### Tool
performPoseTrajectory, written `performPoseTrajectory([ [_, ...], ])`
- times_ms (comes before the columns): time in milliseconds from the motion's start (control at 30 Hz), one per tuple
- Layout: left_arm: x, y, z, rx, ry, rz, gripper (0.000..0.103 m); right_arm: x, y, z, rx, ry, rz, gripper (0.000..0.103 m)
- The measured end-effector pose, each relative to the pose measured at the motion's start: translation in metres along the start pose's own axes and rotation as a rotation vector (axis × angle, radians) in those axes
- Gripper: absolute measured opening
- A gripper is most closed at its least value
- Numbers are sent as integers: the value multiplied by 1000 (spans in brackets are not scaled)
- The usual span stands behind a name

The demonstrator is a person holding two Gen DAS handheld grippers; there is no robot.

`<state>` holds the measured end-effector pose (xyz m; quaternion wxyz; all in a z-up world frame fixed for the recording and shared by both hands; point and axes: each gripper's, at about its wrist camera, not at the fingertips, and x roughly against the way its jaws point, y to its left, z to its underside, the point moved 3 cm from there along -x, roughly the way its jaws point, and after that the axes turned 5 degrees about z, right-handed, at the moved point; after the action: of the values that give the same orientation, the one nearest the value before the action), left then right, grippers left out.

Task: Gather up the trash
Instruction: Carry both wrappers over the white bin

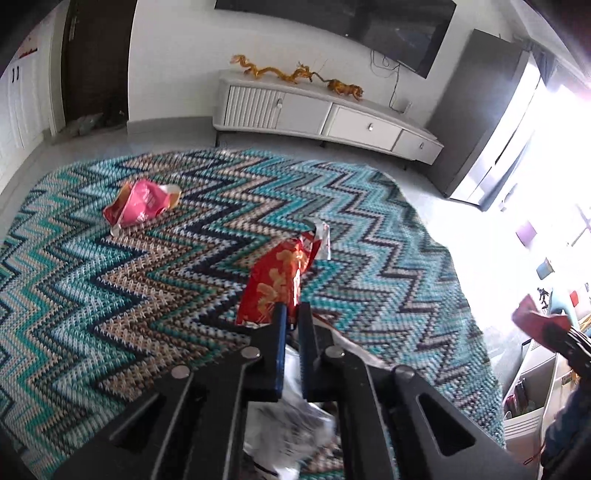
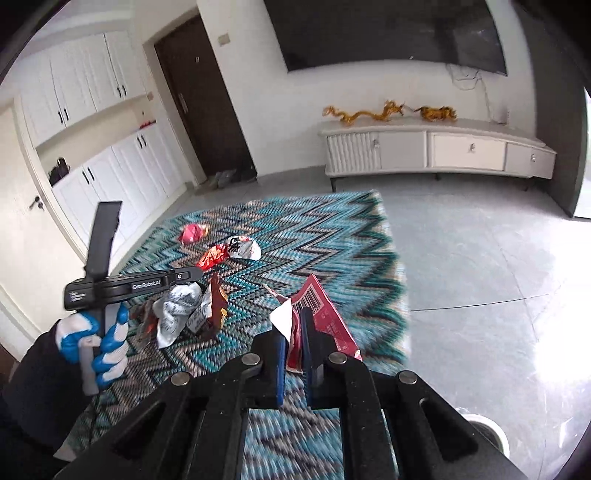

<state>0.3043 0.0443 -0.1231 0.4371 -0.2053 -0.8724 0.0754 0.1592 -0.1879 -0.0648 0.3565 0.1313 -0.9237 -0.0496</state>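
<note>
My left gripper (image 1: pixel 291 314) is shut on a red and gold snack wrapper (image 1: pixel 275 284), held above the zigzag rug (image 1: pixel 147 280). A silver crumpled wrapper (image 1: pixel 291 424) hangs below its fingers. A pink-red wrapper (image 1: pixel 142 203) lies on the rug at far left. My right gripper (image 2: pixel 293 325) is shut on a red packet with a barcode (image 2: pixel 325 314). In the right wrist view the left gripper (image 2: pixel 184 277) holds silver and red wrappers (image 2: pixel 181 306). On the rug lie a pink wrapper (image 2: pixel 192 232) and a red and silver wrapper (image 2: pixel 232 251).
A white TV cabinet (image 2: pixel 436 151) with gold dragon figures (image 2: pixel 388 110) stands at the far wall under a TV (image 2: pixel 388 33). A dark door (image 2: pixel 203 103) and white cupboards (image 2: pixel 92 122) are at left. Grey tile floor (image 2: pixel 480 266) lies right of the rug. A round bin rim (image 2: pixel 487 428) shows at lower right.
</note>
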Motion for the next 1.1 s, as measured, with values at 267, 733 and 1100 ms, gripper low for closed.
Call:
performPoseTrajectory([
  [267, 26, -33, 1, -11, -48, -7, 5, 79, -54, 28, -80, -76, 83, 7],
  [733, 70, -142, 23, -174, -69, 138, 5, 114, -105, 95, -255, -56, 140, 7],
  [1100, 36, -273, 81, -399, 93, 284, 5, 108, -155, 152, -422, 18, 240, 8],
])
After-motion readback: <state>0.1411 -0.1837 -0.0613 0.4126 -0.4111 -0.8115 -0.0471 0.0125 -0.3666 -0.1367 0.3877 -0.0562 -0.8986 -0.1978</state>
